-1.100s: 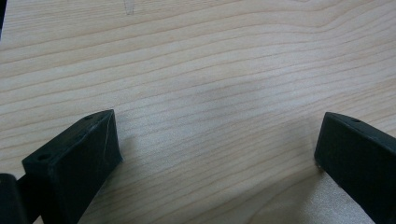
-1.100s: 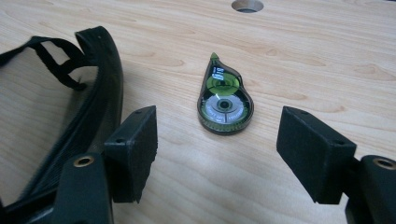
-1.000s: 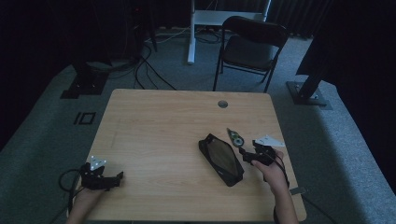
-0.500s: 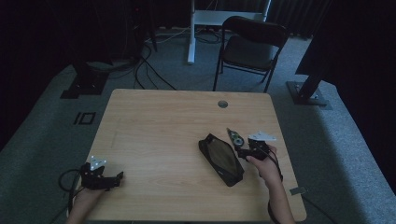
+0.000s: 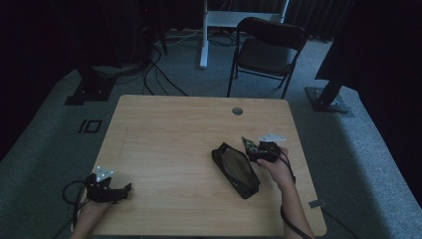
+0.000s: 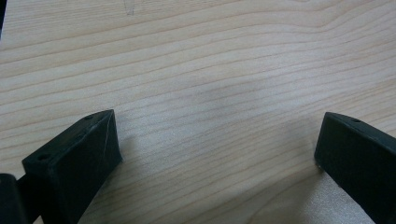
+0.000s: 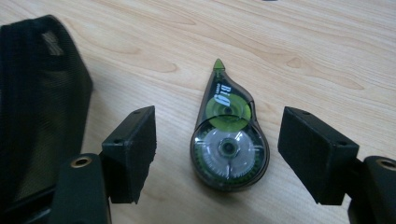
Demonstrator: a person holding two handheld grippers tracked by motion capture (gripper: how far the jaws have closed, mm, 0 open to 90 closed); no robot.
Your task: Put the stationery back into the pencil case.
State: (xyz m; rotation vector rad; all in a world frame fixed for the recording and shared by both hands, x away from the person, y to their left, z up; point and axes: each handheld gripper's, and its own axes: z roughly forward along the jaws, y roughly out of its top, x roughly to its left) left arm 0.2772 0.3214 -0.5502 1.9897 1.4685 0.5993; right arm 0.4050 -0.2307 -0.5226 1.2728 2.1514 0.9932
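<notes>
A green and clear correction tape dispenser [image 7: 228, 140] lies flat on the wooden table [image 5: 174, 134], its tip pointing away from me. My right gripper [image 7: 217, 147] is open around it, one jaw on each side, neither pad touching it. In the high view the dispenser [image 5: 248, 145] sits just right of a black mesh pouch [image 5: 236, 169], with the right gripper [image 5: 260, 150] over it. My left gripper [image 5: 122, 190] rests near the table's front left corner, open, with bare wood between its jaws [image 6: 217, 140].
The black mesh pouch [image 7: 37, 93] lies close to the right gripper's left jaw. A round cable hole [image 5: 237, 110] is near the table's far edge. A black chair [image 5: 266, 50] stands beyond the table. Cables lie on the floor at the back left.
My right hand has moved forward and slightly left along the pouch's right side, toward the dispenser. The left hand has stayed where it was.
</notes>
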